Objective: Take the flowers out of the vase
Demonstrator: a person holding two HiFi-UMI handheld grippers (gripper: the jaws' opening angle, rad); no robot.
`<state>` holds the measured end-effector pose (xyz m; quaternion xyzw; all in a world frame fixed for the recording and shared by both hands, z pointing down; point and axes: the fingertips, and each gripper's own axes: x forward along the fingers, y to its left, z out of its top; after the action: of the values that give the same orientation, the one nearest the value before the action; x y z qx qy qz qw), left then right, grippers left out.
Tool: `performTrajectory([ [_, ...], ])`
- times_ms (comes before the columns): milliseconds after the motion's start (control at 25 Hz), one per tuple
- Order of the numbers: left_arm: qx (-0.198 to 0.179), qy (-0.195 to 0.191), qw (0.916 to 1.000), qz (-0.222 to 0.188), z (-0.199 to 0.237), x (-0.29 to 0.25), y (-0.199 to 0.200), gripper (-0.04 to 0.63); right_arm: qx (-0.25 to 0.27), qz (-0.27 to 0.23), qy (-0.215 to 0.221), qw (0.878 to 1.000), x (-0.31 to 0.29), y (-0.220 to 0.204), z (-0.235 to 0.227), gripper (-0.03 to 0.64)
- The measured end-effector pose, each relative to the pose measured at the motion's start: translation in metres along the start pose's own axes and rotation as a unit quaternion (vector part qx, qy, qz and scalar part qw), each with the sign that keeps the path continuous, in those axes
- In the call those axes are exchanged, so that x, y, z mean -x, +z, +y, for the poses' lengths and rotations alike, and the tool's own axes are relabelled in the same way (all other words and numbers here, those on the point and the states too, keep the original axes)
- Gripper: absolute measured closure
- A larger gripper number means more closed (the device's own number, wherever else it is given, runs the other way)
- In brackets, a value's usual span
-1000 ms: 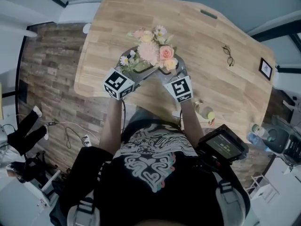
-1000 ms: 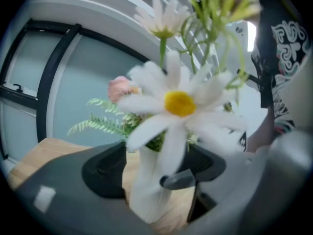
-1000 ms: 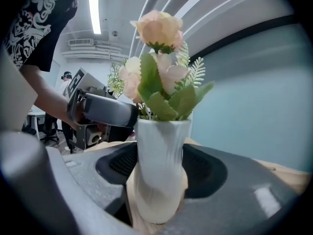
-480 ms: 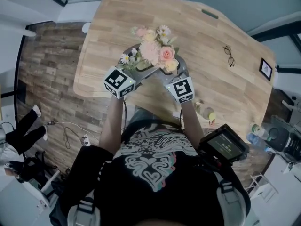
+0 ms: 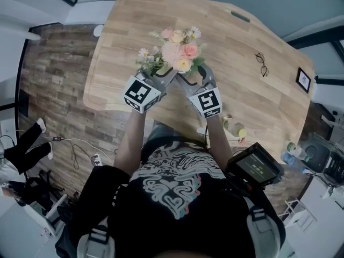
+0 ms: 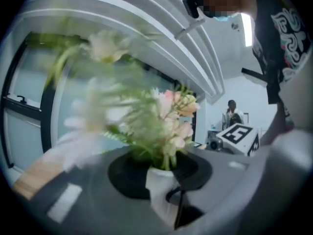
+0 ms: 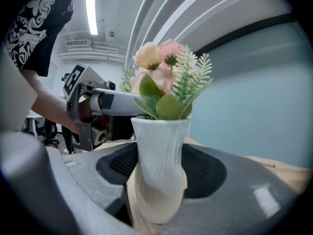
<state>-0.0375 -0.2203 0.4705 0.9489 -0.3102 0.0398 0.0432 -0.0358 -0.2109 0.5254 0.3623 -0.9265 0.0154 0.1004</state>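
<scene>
Table (image 5: pixel 129 31) is shared w/ glasses (image 5: pixel 260 63) and a small framed pic (image 5: pixel 303 78), both well apart from the work. Vase (image 7: pixel 159 141) is kept upright, long axis vertical, clamped betw. R gripper (image 7: pixel 161 175) pads. Flowers (image 5: pixel 176 51) point up, and L gripper (image 6: pixel 164 166) jaws are closing on their stems at the vase mouth.

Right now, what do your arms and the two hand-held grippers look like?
The left hand-held gripper and the right hand-held gripper are grey plastic with black ribbed pads, each bearing a cube of black-and-white square markers. Forearms are bare below a black short-sleeved T-shirt with a pale swirl print. The left jaws are closing around the flowers.
</scene>
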Motion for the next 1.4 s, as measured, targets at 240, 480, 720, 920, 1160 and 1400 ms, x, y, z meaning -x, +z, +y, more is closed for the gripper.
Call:
performTrajectory([
  [240,-0.001,-0.001,1.0000,0.002,-0.002,0.000,0.002,0.535,-0.001,0.000,-0.001,1.000,0.001,0.002,-0.001,0.339],
  [480,0.015,0.002,0.9999,-0.004,-0.003,-0.001,0.001,0.541,-0.003,0.003,-0.005,1.000,0.002,0.001,-0.002,0.339],
  [720,0.021,0.002,0.9998,-0.003,-0.008,0.000,0.004,0.545,-0.006,0.003,-0.006,1.000,0.004,0.000,-0.002,0.339],
  [920,0.012,0.006,0.9999,-0.003,-0.009,-0.001,0.011,0.545,-0.007,0.006,-0.009,1.000,0.002,-0.001,-0.004,0.339],
  [1160,-0.003,0.010,0.9999,0.006,-0.014,0.000,0.017,0.546,-0.009,0.009,-0.009,1.000,0.005,-0.004,-0.003,0.339],
  [1400,-0.013,0.020,0.9997,0.006,-0.015,0.007,0.026,0.546,-0.009,0.009,-0.009,1.000,0.006,-0.002,0.000,0.339],
])
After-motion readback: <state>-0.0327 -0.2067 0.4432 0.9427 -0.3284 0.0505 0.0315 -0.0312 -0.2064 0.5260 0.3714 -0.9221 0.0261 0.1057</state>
